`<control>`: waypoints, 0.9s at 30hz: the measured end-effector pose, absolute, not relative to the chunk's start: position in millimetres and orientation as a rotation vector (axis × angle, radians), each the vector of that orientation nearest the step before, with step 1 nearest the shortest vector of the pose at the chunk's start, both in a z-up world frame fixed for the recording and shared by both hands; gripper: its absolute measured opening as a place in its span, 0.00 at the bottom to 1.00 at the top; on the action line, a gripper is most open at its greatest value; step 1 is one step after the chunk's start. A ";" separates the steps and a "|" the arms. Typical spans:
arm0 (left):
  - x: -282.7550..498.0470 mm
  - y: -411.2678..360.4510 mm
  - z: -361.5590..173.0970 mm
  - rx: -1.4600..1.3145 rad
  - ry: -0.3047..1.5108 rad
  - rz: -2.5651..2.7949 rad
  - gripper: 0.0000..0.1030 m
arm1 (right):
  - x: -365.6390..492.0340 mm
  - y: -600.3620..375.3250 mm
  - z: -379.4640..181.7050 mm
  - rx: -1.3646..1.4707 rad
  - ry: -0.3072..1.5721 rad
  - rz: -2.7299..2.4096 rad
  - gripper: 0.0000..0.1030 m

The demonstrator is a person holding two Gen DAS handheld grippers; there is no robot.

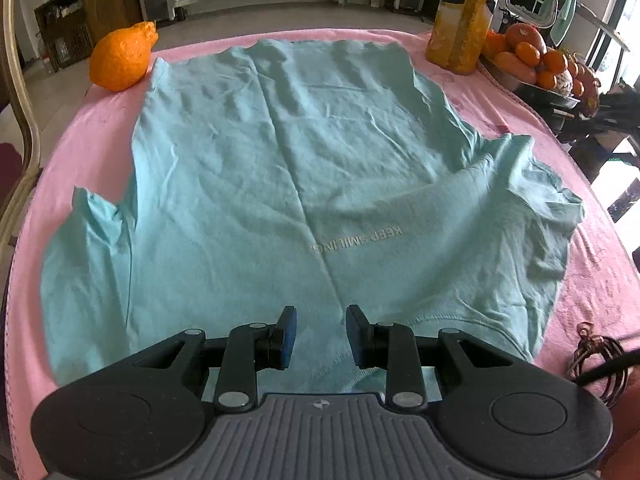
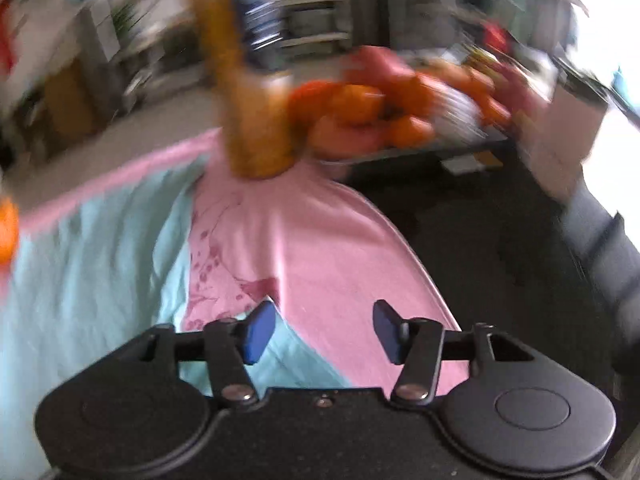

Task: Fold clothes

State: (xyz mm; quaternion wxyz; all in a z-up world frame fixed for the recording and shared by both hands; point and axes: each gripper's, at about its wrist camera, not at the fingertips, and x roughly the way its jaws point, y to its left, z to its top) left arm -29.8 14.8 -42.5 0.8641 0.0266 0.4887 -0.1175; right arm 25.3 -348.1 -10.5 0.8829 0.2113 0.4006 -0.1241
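Note:
A light teal T-shirt (image 1: 280,184) lies spread on a pink cloth (image 1: 92,152), collar end near me, with grey "KEEP SMILING" lettering (image 1: 356,238) upside down. Its right sleeve (image 1: 536,200) is rumpled and its left sleeve (image 1: 92,216) is partly folded up. My left gripper (image 1: 321,334) is open and empty, just above the collar edge. My right gripper (image 2: 324,330) is open and empty, above the pink cloth (image 2: 320,248) beside the shirt's right edge (image 2: 100,256). The right wrist view is motion-blurred.
A large orange citrus fruit (image 1: 122,56) sits at the far left of the cloth. A tall yellow bottle (image 1: 460,20) stands at the far right, also in the right wrist view (image 2: 256,92). A tray of oranges (image 1: 532,56) lies beyond it. A coiled cord (image 1: 596,360) lies near right.

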 end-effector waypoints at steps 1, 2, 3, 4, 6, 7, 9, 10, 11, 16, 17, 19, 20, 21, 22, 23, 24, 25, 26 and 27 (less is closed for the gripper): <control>-32.1 16.6 -40.9 0.041 1.030 -0.248 0.28 | 9.9 -355.8 -12.3 0.542 0.833 -0.240 0.54; -34.5 18.3 -39.5 0.025 1.034 -0.251 0.28 | -5.6 -363.2 -15.5 0.645 0.832 -0.216 0.54; -37.1 20.1 -38.1 0.008 1.038 -0.255 0.28 | -21.2 -370.6 -18.8 0.748 0.829 -0.193 0.53; -39.6 21.8 -36.7 -0.008 1.042 -0.259 0.28 | -32.3 -373.9 -26.0 0.816 0.850 -0.181 0.49; -44.7 25.4 -35.3 -0.037 1.047 -0.265 0.28 | -44.8 -372.0 -40.2 0.877 0.909 -0.163 0.33; -46.7 26.7 -35.4 -0.047 1.048 -0.263 0.28 | -46.3 -369.1 -45.1 0.887 0.936 -0.155 0.31; -49.6 29.4 -37.7 -0.061 1.055 -0.256 0.28 | -44.7 -362.5 -53.7 0.883 0.988 -0.140 0.31; -49.5 30.5 -39.3 -0.063 1.060 -0.253 0.28 | -42.2 -359.1 -57.7 0.871 1.013 -0.133 0.31; -49.0 31.5 -40.9 -0.064 1.064 -0.252 0.28 | -41.8 -353.0 -59.1 0.852 1.035 -0.132 0.31; -45.1 36.2 -45.3 -0.061 1.068 -0.240 0.28 | -41.3 -324.7 -57.4 0.721 1.089 -0.078 0.31; -45.0 36.0 -45.2 -0.059 1.066 -0.242 0.28 | -42.4 -318.7 -55.7 0.688 1.092 -0.063 0.29; -44.8 35.4 -45.0 -0.055 1.064 -0.246 0.28 | -45.2 -306.7 -56.3 0.614 1.110 -0.054 0.04; -44.7 35.1 -44.8 -0.052 1.062 -0.248 0.28 | -47.4 -300.9 -55.9 0.567 1.110 -0.060 0.02; -44.6 34.8 -44.7 -0.050 1.061 -0.250 0.28 | -50.7 -297.8 -52.2 0.529 1.093 -0.072 0.02; -44.9 35.1 -44.0 -0.049 1.058 -0.250 0.28 | -54.3 -295.5 -47.7 0.494 1.073 -0.085 0.01; -45.0 36.0 -44.1 -0.049 1.060 -0.249 0.28 | -59.1 -294.4 -43.5 0.469 1.054 -0.101 0.01; -45.0 36.9 -44.4 -0.050 1.063 -0.248 0.28 | -64.2 -294.6 -41.4 0.458 1.048 -0.118 0.01; -45.0 37.9 -44.7 -0.051 1.065 -0.248 0.28 | -67.8 -295.9 -43.2 0.458 1.059 -0.129 0.01; -45.2 38.3 -45.4 -0.049 1.069 -0.247 0.28 | -71.1 -297.4 -46.0 0.460 1.075 -0.140 0.01; -45.4 38.5 -46.1 -0.046 1.072 -0.246 0.28 | -72.8 -297.1 -47.6 0.447 1.083 -0.140 0.01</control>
